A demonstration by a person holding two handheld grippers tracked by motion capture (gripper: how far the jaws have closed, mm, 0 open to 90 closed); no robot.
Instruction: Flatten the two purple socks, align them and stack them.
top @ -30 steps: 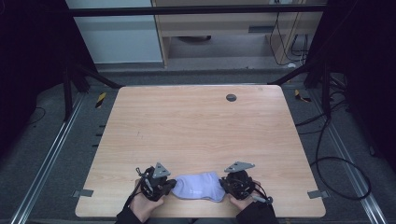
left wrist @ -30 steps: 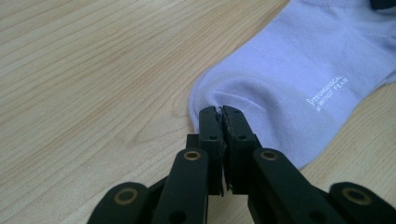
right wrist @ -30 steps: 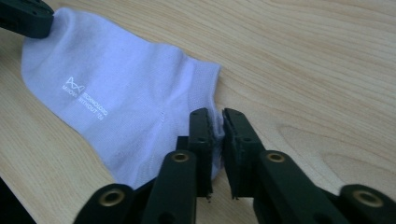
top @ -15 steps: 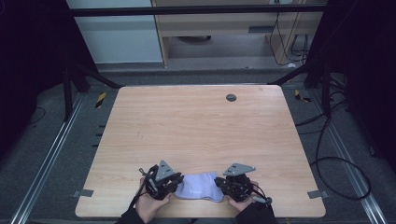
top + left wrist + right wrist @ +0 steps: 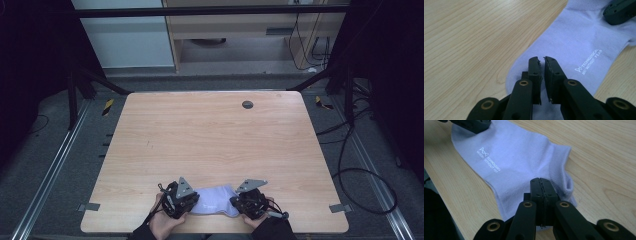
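Pale wood is stretching across the table [image 5: 215,145], and apart from a small dark round disc [image 5: 247,104] sitting near the far edge, well apart from the action, the surface is lying open with nothing crowding the hands. Black cables [image 5: 350,150] are trailing over the floor to the right. Down at the near edge, a light lavender sock [image 5: 214,201] is lying flat between the two tools, its white printed lettering facing up. The left gripper [image 5: 541,62] is sitting over the rounded left end of the sock, jaws standing just a sliver apart, tips down on the fabric; whether cloth is caught between them, I cannot tell. The right gripper [image 5: 541,185] is working the right end, by the ribbed cuff, jaws pressed fully together, and the fabric is puckering right at the tips, though a real pinch is not clear.
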